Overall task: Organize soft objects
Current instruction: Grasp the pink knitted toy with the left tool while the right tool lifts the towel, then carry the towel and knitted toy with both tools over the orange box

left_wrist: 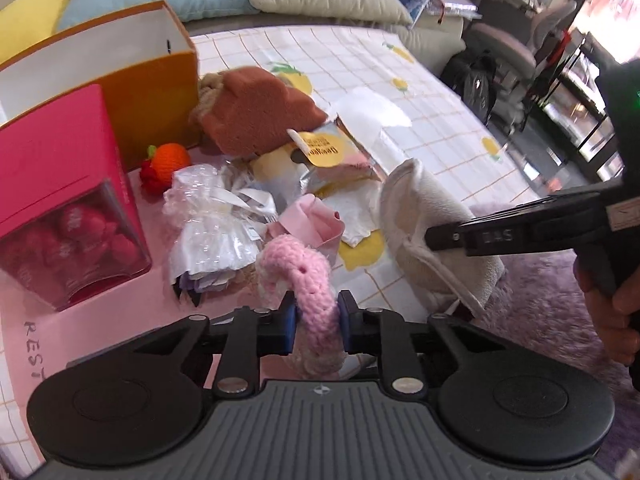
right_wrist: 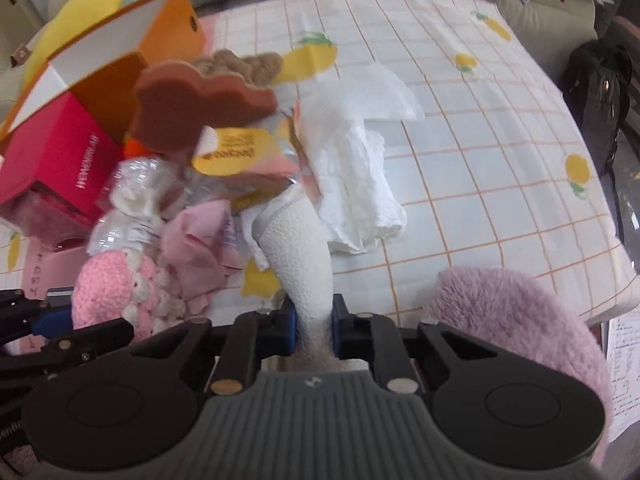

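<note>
My left gripper: jaws pinched tight on pink crochet piece, lifted over near edge of checked sheet. My right gripper: jaws clamped on white fleece mitt, near same edge, just right of crochet. Pile behind, mid-sheet: brown sponge, tissue, pink cloth, plastic wrap. Orange box, red box at left edge.

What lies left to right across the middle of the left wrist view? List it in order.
Pink box → orange knitted fruit → crinkled clear plastic bag → pink crocheted piece in the left gripper → cream fleece item → right gripper.
</note>
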### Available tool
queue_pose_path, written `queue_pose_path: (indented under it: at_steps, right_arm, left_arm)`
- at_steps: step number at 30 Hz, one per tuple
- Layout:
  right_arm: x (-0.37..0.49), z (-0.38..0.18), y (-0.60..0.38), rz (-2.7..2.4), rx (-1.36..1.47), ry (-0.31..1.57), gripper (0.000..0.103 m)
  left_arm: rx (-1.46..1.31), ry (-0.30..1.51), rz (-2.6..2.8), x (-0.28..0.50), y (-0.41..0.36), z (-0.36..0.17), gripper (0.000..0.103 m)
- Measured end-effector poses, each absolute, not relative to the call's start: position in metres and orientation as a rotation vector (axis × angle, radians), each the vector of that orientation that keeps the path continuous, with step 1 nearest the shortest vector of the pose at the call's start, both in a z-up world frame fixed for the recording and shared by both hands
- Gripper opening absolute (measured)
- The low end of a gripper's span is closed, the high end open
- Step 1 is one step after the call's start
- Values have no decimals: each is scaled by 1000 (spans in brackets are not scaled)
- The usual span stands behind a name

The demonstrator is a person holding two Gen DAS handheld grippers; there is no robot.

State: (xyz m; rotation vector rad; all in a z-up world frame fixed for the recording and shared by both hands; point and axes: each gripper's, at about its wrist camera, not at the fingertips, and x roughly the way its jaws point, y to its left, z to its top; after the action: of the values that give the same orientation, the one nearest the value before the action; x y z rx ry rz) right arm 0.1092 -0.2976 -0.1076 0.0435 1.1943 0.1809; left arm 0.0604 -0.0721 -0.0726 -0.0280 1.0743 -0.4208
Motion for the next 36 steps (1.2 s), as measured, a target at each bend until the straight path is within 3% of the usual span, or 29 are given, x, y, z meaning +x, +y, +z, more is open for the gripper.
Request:
queue_pose_path:
  at_steps: [19,29,36]
  right_arm:
    - [135,14,-180,497,11,888,13]
    - [205,42,-107,559,-26,773,13]
    - [266,22,-77,540,-16,808,13]
  left_arm:
    - [-162,714,-206,66,41,34,23]
    - [-155,648,-135,121,79,49,21]
    - [-166,697,-110,172,93,29,17]
